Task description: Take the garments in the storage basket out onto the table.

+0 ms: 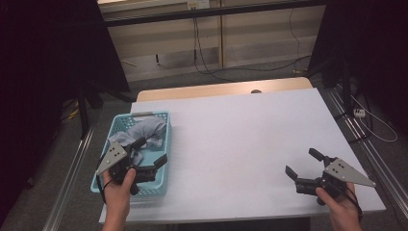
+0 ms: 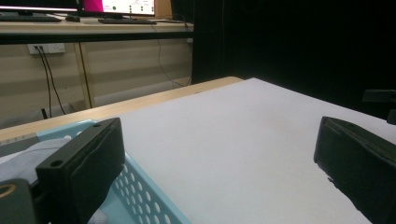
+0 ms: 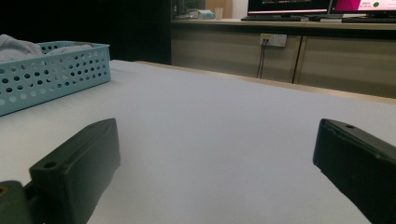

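left gripper [image 1: 150, 150] – agape over basket [image 1: 119, 122], seemingly above cloth [image 1: 146, 131] | right gripper [image 1: 303, 162] – agape, empty

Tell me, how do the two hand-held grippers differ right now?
The left gripper hovers over the light blue basket holding grey cloth; the right gripper hovers over bare white table near its right front corner. In the left gripper view one jaw hangs above the basket's rim; in the right gripper view the basket sits far off. Both have jaws spread wide and hold nothing.
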Available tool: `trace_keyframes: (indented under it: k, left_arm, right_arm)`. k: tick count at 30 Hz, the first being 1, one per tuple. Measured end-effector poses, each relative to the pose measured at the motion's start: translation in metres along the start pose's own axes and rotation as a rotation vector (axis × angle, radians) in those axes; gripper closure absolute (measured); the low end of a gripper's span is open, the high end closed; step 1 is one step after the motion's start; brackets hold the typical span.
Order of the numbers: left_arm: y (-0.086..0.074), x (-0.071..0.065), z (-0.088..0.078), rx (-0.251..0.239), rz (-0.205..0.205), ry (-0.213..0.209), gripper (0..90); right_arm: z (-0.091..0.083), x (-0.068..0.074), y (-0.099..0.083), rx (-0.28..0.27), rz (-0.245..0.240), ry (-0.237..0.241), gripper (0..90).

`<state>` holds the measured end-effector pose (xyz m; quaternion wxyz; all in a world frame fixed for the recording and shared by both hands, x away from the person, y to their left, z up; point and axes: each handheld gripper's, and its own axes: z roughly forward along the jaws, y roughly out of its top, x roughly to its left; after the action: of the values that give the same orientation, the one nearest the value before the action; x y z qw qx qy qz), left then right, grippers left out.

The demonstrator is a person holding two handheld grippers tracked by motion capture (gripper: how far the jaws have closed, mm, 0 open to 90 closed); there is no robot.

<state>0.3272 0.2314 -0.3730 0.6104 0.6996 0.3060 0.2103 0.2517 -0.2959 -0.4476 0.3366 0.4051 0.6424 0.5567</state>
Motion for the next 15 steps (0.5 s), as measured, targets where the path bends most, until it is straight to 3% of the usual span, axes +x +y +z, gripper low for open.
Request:
trace_keyframes:
  k: [15]
  left_arm:
    - [0.011,0.021,0.009,0.027,0.011,0.026,2.4]
  right_arm:
    - [0.0,0.0,0.0,-0.004,0.002,0.006,0.4]
